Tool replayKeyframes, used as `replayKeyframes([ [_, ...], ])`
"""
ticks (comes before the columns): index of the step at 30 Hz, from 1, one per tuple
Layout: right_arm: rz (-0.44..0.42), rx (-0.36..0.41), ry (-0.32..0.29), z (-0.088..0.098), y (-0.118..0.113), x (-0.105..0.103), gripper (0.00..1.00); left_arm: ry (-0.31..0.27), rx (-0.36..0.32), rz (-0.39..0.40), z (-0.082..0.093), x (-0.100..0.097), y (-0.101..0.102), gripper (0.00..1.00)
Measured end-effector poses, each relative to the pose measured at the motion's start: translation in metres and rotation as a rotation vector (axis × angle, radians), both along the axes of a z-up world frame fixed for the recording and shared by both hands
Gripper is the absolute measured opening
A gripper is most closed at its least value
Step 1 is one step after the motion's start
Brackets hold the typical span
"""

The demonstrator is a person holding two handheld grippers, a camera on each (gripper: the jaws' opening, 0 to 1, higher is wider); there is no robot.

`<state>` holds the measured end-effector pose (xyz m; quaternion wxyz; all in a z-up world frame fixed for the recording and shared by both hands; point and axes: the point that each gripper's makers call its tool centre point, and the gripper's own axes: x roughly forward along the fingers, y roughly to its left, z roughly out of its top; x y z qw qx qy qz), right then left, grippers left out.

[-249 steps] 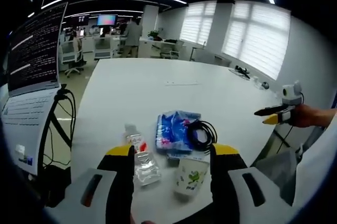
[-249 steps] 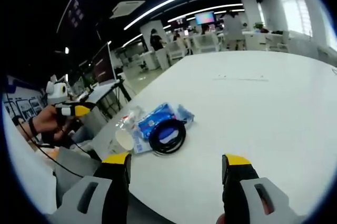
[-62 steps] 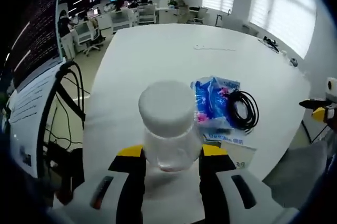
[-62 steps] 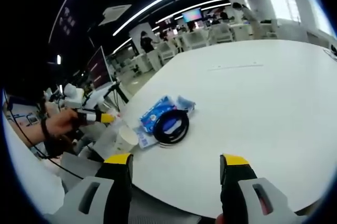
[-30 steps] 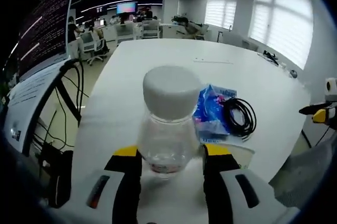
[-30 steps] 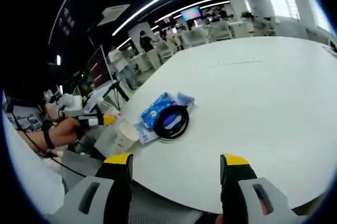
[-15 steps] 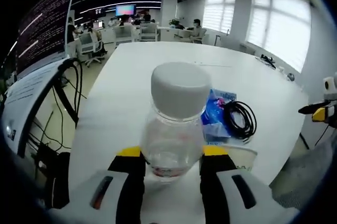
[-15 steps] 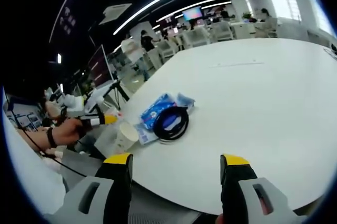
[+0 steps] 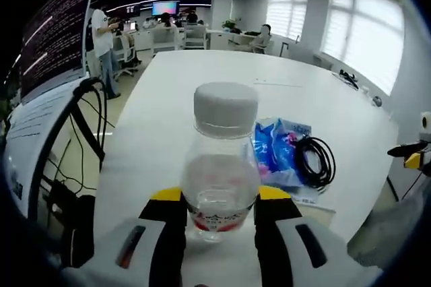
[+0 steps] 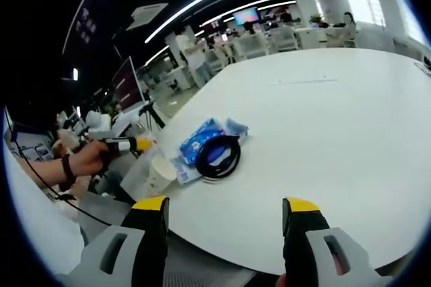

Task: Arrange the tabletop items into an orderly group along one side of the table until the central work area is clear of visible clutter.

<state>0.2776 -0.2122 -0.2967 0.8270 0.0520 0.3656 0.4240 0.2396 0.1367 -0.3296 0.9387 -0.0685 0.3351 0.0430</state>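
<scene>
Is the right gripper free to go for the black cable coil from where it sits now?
Probably yes. The right gripper is open and holds nothing, and bare table lies between it and the black cable coil, which rests on the blue packet with its top side uncovered.

Bottle label: a red band on the clear bottle (image 9: pixel 221 179) between my left tongs carries small white marks, too blurred for me to read.
Blue packet: print shows on the blue packet (image 9: pixel 279 149), but I cannot make out any letters.
Screen: the dark screen (image 9: pixel 52 31) at my left shows rows of pale text lines, too small to read.
Readable text: none.
</scene>
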Motion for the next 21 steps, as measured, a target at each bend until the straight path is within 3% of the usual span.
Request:
replayKeyframes([
  [21,0.000,-0.020,0.021,-0.003,-0.005,0.004,0.69,-0.023,-0.014,0.003,0.008,0.068,0.020,0.38],
])
